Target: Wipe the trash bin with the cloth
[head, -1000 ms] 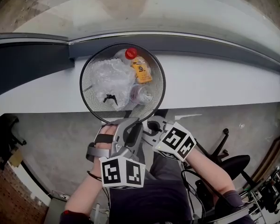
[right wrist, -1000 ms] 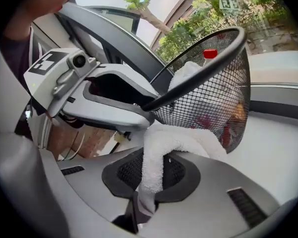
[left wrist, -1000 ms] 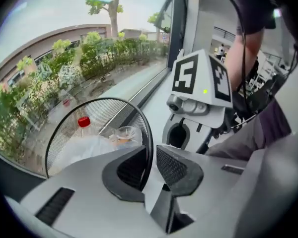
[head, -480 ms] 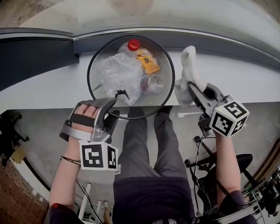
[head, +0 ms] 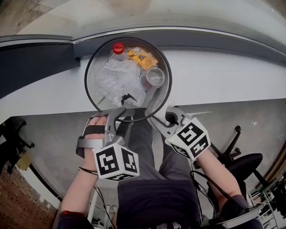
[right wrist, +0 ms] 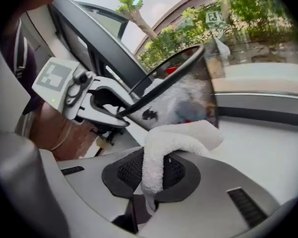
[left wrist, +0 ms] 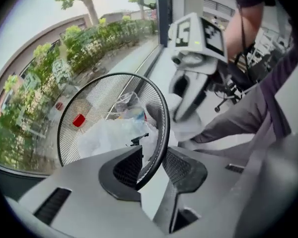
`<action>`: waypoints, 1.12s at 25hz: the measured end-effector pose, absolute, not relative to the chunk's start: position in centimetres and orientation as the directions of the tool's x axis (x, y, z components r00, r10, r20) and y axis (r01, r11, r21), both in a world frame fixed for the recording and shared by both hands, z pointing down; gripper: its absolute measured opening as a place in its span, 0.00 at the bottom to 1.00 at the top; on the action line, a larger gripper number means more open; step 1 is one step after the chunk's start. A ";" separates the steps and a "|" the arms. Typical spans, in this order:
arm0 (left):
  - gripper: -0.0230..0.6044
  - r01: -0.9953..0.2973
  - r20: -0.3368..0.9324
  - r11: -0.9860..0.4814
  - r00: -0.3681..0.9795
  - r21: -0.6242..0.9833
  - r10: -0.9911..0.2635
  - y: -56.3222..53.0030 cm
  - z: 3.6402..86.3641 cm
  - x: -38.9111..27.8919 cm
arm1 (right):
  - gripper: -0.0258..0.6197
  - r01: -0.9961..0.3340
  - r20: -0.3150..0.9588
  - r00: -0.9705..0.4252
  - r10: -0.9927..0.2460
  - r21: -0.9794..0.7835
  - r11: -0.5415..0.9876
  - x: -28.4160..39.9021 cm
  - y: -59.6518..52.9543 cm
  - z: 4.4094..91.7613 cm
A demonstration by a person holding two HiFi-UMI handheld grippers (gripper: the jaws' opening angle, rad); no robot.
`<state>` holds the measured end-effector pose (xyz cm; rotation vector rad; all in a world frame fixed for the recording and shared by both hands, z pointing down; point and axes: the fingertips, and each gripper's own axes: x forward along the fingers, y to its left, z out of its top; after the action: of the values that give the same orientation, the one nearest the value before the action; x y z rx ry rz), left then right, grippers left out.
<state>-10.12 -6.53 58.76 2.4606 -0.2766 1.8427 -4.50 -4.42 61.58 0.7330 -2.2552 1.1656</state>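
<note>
Not far along, by the look of it. No wiping to see on the bin (head: 91,87) yet. Stands at 12 o'clock from the person, on the white ledge (head: 219,80) as far as can be told. Full of rubbish: a bottle (head: 118,51), a cup (head: 155,77), clear plastic (head: 117,82).

Closing the left gripper (left wrist: 150,168) around the near rim at 6 o'clock, with the rim between the jaws but not pinched tight yet. Most likely to hold the bin steady.

Pinching the white cloth (right wrist: 175,142) in the right gripper (right wrist: 150,178), jaws shut on it. Cloth just beside the bin wall at about 5 o'clock, maybe touching; hard to tell.

Left to do: rub the cloth round the rim and the mesh wall.
</note>
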 end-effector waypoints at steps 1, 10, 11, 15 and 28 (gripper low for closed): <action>0.22 -0.218 0.955 -0.975 0.281 -0.037 -0.099 -6.2 58.6 -9.1 | 0.12 -0.615 0.609 -0.766 -0.207 -0.600 0.512 -5.9 -3.3 60.9; 0.11 -0.385 0.909 -0.921 0.404 0.068 -0.102 -6.6 57.9 -3.0 | 0.12 -0.591 0.582 -0.788 -0.202 -0.620 0.517 -6.2 -3.2 60.7; 0.11 -0.380 0.898 -0.921 0.428 0.080 -0.099 -6.9 57.4 -3.0 | 0.12 -0.603 0.584 -0.781 -0.221 -0.614 0.508 -5.5 -3.8 60.6; 0.12 -0.370 0.804 -0.907 0.591 0.199 -0.065 -7.6 52.6 -4.5 | 0.12 -0.694 0.622 -0.714 -0.322 -0.564 0.448 -1.1 -6.7 60.6; 0.17 0.104 0.943 -0.995 0.331 -0.007 0.028 -5.6 55.4 -11.3 | 0.12 -0.798 0.681 -0.595 -0.426 -0.439 0.412 2.0 -10.5 61.5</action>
<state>-11.32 -5.56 55.41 2.6152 0.1294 1.8518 1.98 -10.48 61.51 1.0401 -2.2032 1.0572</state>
